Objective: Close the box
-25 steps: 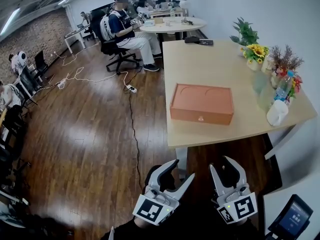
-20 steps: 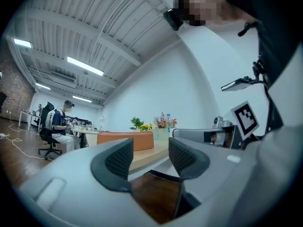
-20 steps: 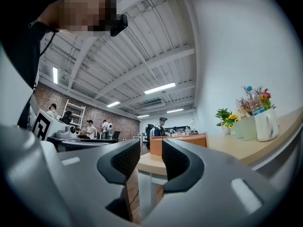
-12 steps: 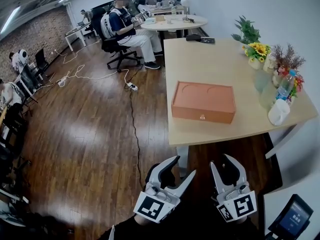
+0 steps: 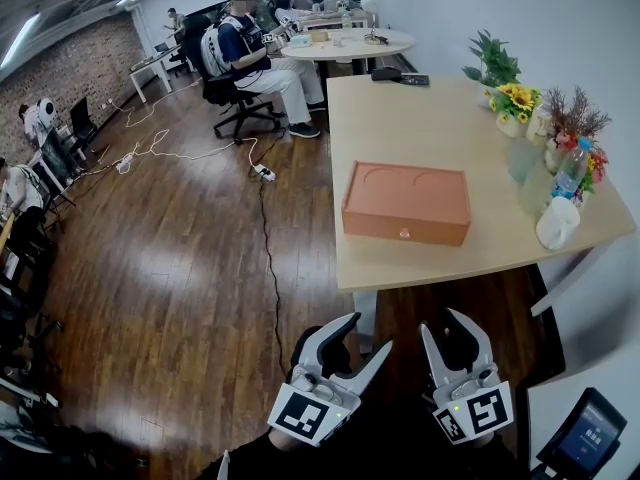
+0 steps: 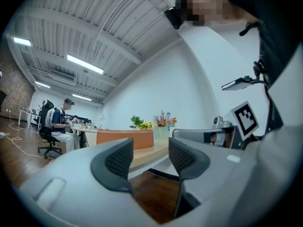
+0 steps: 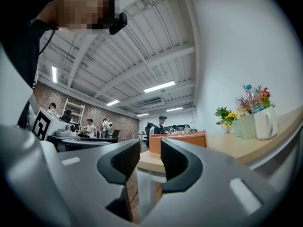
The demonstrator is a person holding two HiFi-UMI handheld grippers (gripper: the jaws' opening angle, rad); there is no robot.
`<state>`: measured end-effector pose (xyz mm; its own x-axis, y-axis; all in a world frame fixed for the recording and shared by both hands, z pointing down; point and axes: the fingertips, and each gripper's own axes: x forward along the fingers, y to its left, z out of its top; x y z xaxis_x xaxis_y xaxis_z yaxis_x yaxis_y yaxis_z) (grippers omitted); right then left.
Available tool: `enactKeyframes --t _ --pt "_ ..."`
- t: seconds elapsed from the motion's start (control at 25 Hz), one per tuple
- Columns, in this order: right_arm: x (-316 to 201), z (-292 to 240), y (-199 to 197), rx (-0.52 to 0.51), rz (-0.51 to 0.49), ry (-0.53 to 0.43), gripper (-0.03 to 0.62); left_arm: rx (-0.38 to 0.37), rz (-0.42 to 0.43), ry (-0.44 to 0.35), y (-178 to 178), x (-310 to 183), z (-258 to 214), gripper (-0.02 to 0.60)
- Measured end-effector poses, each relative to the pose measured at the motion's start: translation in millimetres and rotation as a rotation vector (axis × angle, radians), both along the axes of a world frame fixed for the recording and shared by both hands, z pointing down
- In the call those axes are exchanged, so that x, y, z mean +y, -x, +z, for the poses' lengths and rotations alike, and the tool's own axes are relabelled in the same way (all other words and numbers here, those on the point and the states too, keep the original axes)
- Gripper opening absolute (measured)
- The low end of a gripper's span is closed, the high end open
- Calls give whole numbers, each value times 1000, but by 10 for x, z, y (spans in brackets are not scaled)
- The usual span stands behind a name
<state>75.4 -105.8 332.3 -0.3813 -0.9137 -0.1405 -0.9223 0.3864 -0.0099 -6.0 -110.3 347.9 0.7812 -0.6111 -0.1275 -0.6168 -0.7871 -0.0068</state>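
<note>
Head view: orange box (image 5: 405,203) sits lid down on the table (image 5: 400,118). The left gripper (image 5: 367,333) and right gripper (image 5: 441,323) hang low, well short of it. Left gripper view: jaws apart, nothing between, box far beyond. Right gripper view: jaws narrowly apart, empty.
</note>
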Motion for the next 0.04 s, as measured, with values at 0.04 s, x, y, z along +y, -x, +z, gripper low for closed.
enactKeyframes --t 0.04 --pt "4 -3 -2 0 0 0 130 0 0 2 -1 3 -1 218"
